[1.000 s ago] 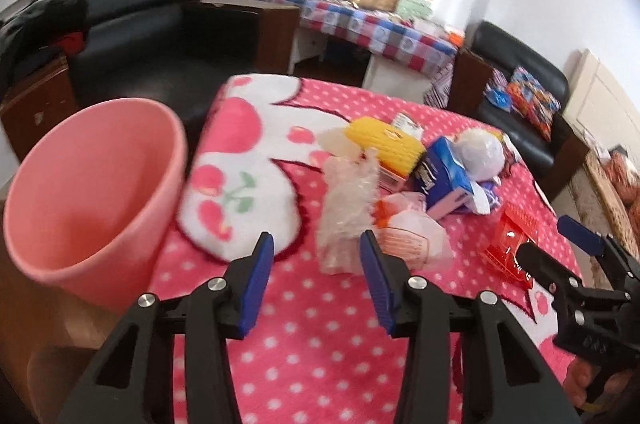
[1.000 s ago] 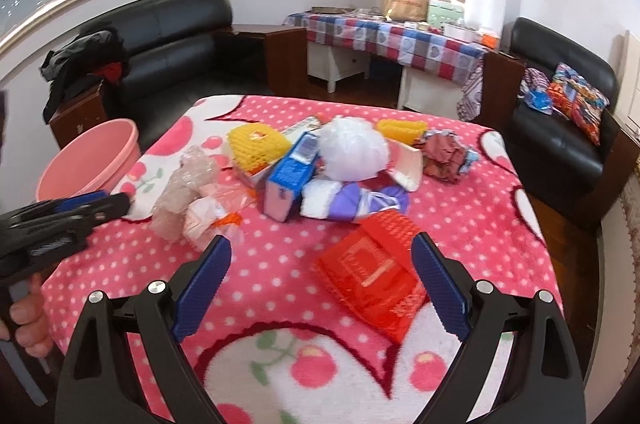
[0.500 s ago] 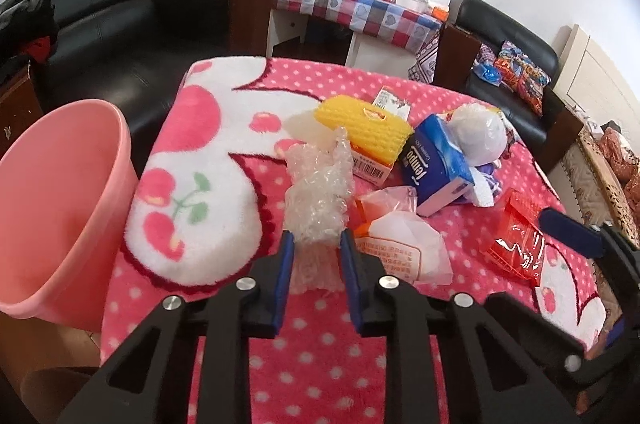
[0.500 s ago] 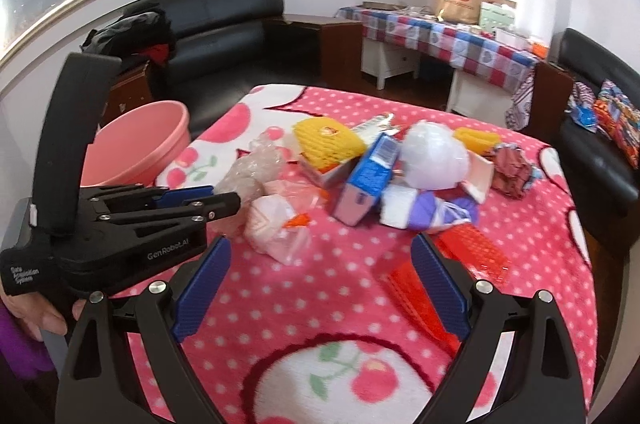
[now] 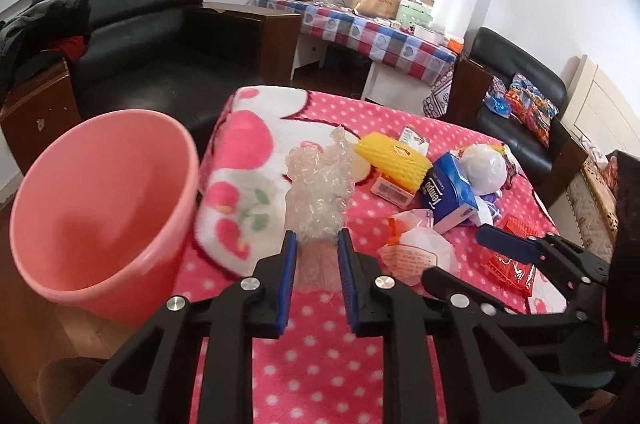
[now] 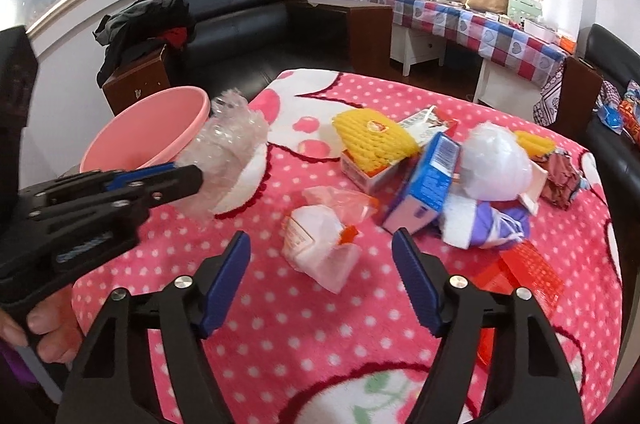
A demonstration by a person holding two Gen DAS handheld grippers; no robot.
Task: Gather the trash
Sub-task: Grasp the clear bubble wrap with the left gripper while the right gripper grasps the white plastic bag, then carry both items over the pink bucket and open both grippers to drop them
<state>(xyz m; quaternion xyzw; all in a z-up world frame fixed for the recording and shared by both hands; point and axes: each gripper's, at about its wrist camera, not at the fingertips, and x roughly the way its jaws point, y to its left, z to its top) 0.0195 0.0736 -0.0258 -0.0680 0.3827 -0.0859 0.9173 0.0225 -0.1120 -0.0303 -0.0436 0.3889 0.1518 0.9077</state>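
A crumpled wad of clear bubble wrap is lifted off the pink dotted blanket, with my left gripper shut on its lower end. In the right wrist view the bubble wrap hangs beside the rim of the pink bucket. The bucket stands left of the table. My right gripper hovers over a white and orange plastic bag. Its jaws are closing, the bag lies between them, and the pads stand clear of it.
More trash lies in a heap on the blanket: a yellow foam net on a box, a blue tissue pack, a white plastic ball, a red packet. Black sofas and a checked table stand behind.
My left gripper has closed on the bubble wrap and raised it off the blanket. My right gripper has swung left from the red packet to the white bag, and its jaws have narrowed.
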